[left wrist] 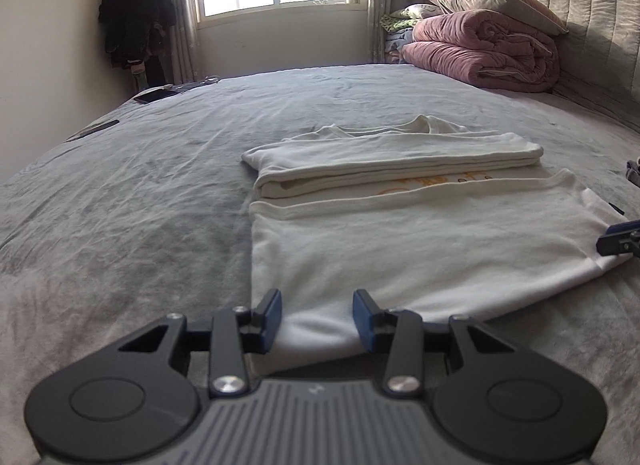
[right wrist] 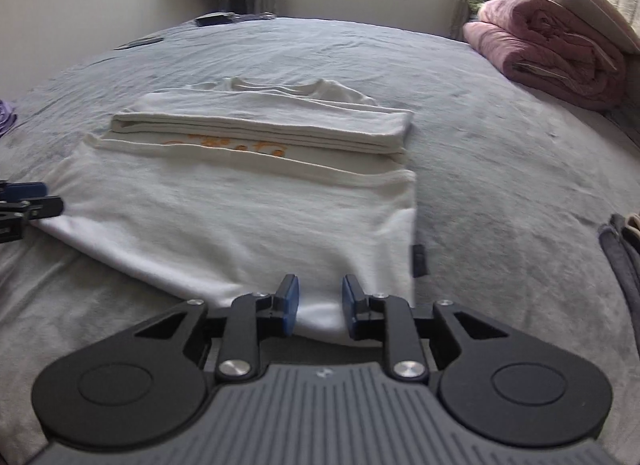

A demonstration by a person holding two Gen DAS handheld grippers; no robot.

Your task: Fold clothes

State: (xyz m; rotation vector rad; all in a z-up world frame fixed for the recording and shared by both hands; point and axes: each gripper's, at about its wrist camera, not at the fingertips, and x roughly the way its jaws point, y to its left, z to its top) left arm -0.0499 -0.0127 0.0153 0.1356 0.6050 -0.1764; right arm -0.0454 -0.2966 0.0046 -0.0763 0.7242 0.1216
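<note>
Though an orange print (right wrist: 228, 147) shows on the white shirt (right wrist: 224, 217), a folded-over hem hides most of it and no word can be read; a small dark tag (right wrist: 419, 259) on the shirt's right edge is too blurred to read as well. Partly folded, with sleeves doubled over the chest, the shirt lies on the grey bed (left wrist: 120, 205). Its near left corner sits between the fingers of the left gripper (left wrist: 318, 319), and its near right corner between those of the right gripper (right wrist: 319, 307); both pairs of blue pads stand apart around the cloth, and whether they pinch it I cannot tell. A rolled pink quilt (left wrist: 484, 51) and pillow (left wrist: 504, 5) lie by the headboard. On the far edge a phone (left wrist: 155, 94) rests flat; a dark garment (left wrist: 134, 13) hangs in the corner, its shape unclear. Grey cloth (right wrist: 624, 261) is cut off at the right
</note>
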